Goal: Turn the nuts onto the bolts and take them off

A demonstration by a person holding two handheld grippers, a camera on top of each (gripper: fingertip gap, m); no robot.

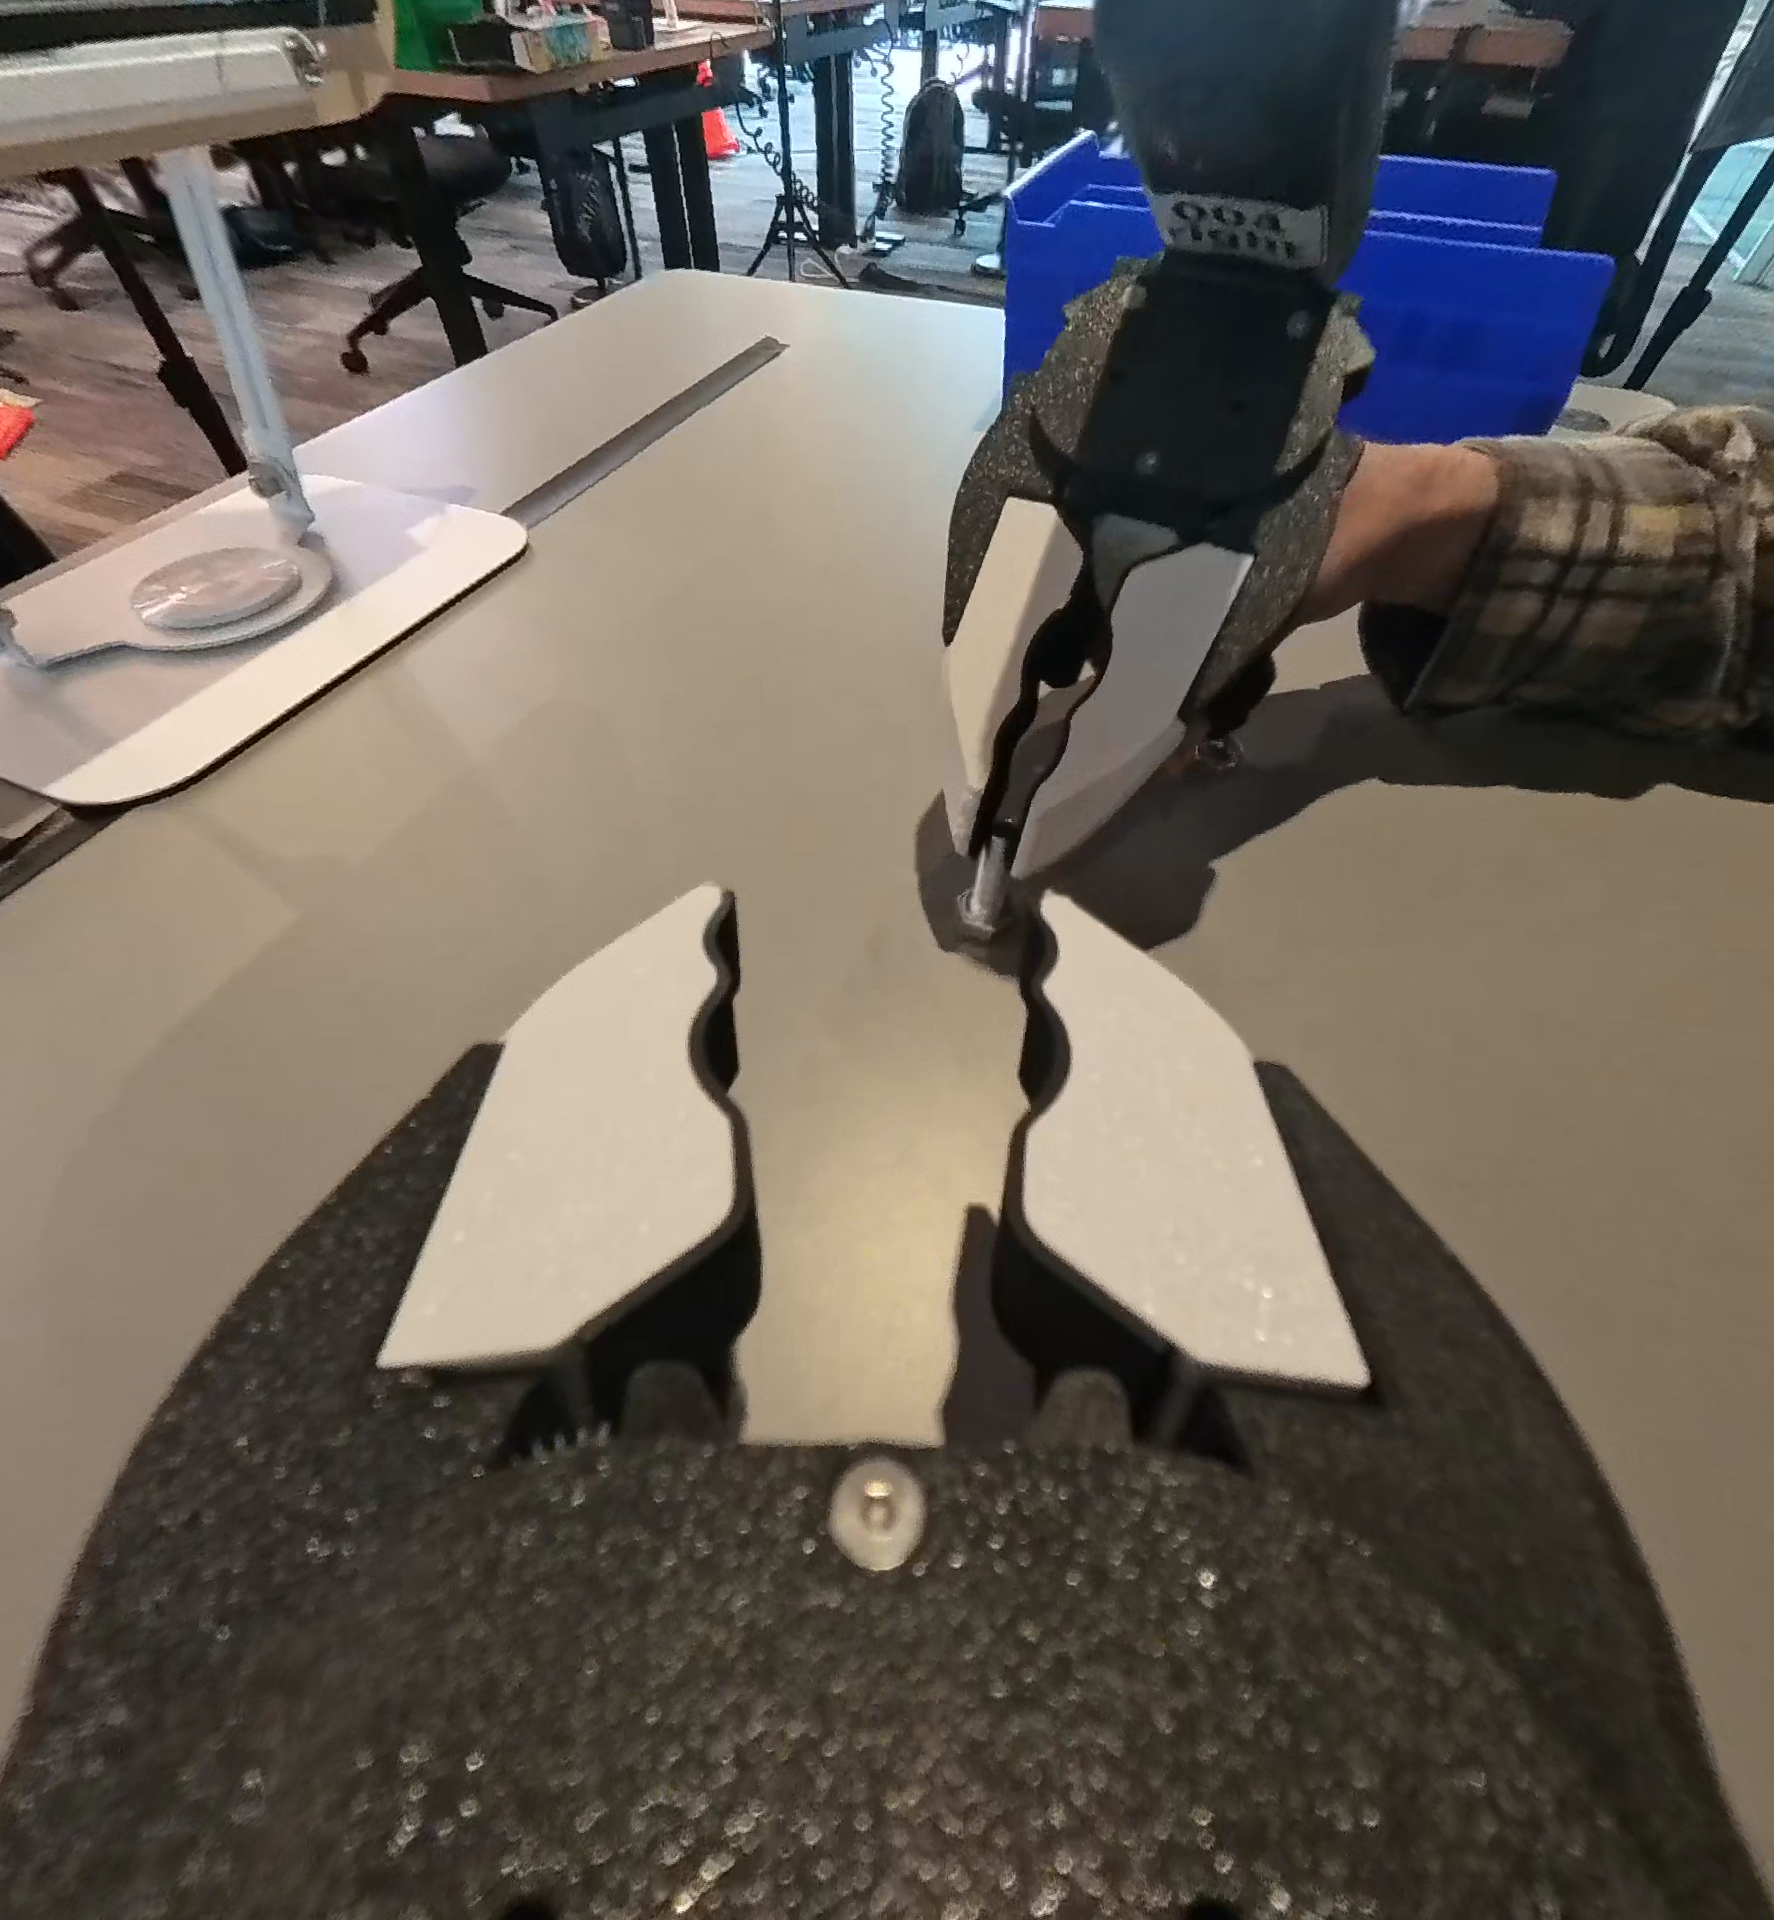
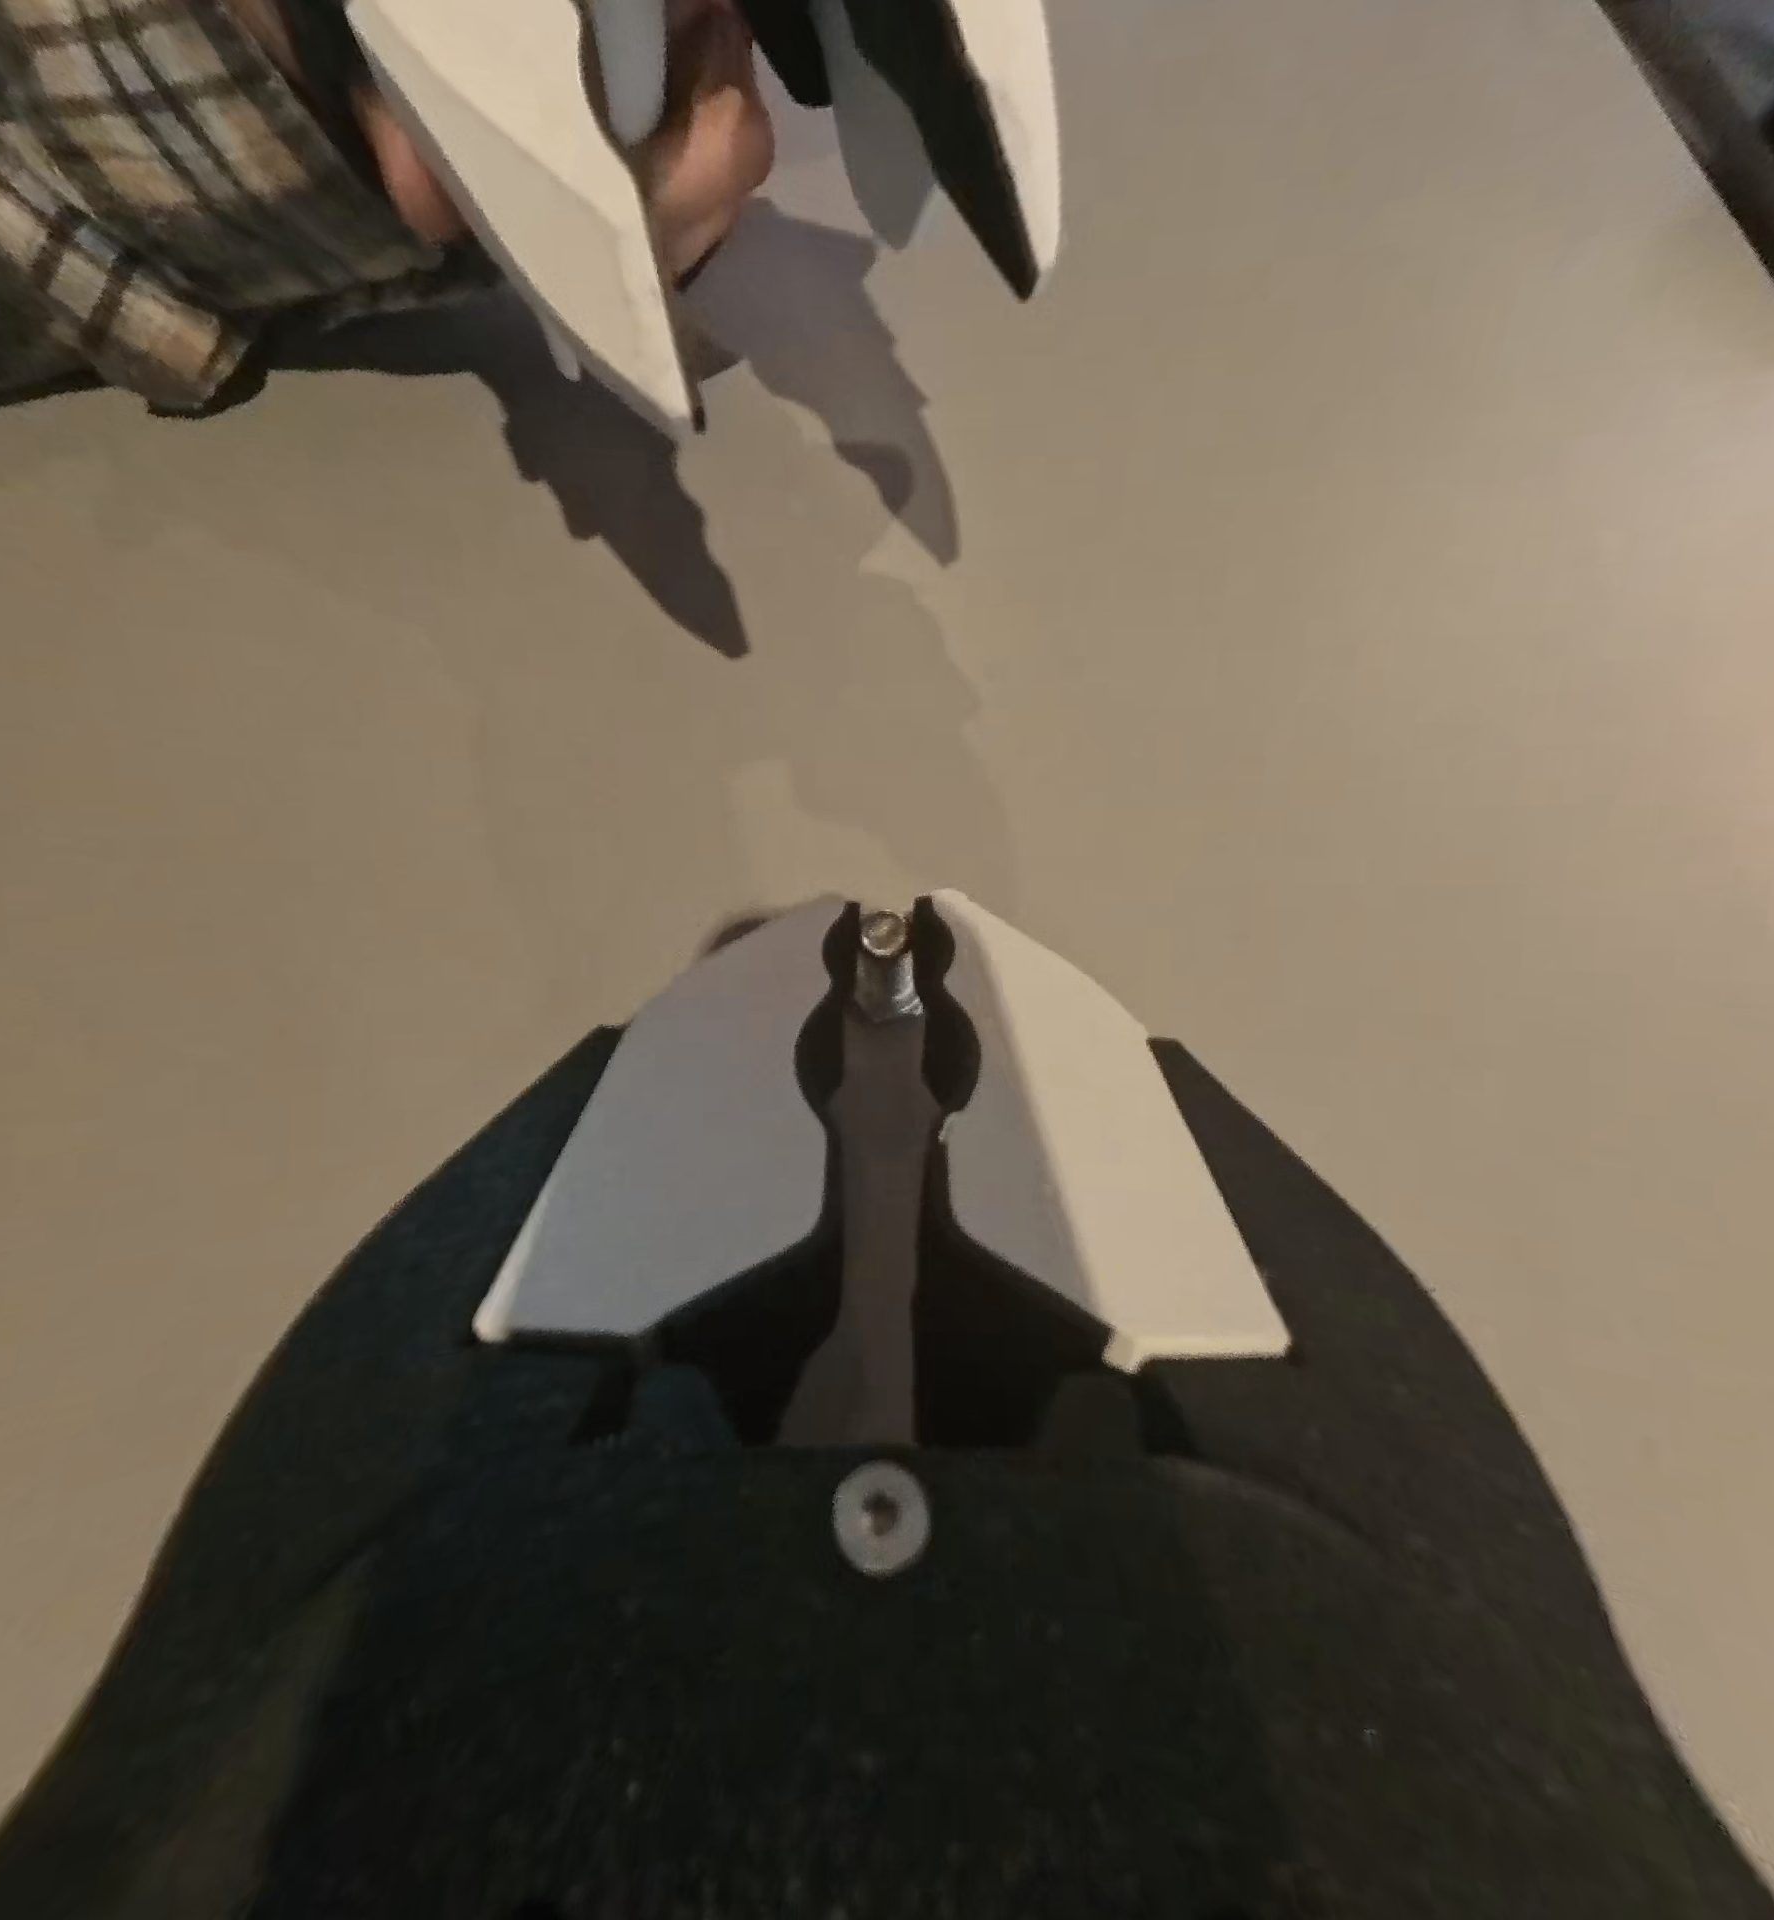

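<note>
A silver bolt (image 1: 989,883) stands upright on the grey table (image 1: 550,935). A hex piece (image 1: 974,923) sits at its foot; I cannot tell whether it is a nut or the bolt's head. My right gripper (image 1: 997,844) comes down from above and is shut on the bolt's shaft. In the right wrist view the bolt (image 2: 881,961) is pinched between that gripper's (image 2: 889,909) tips. My left gripper (image 1: 888,914) is open and empty, its right fingertip close beside the bolt's foot. It also shows at the top of the right wrist view (image 2: 862,353).
A small nut-like piece (image 1: 1215,750) lies on the table behind the right gripper. Blue bins (image 1: 1454,291) stand at the far right edge. A white stand base (image 1: 239,644) sits at the left, next to a cable slot (image 1: 654,426). A plaid sleeve (image 1: 1641,582) reaches in from the right. Across from one pair of fingers to the other is roughly 8 cm. The white stand base (image 1: 239,644) is about 30 cm from both grippers' fingertips.
</note>
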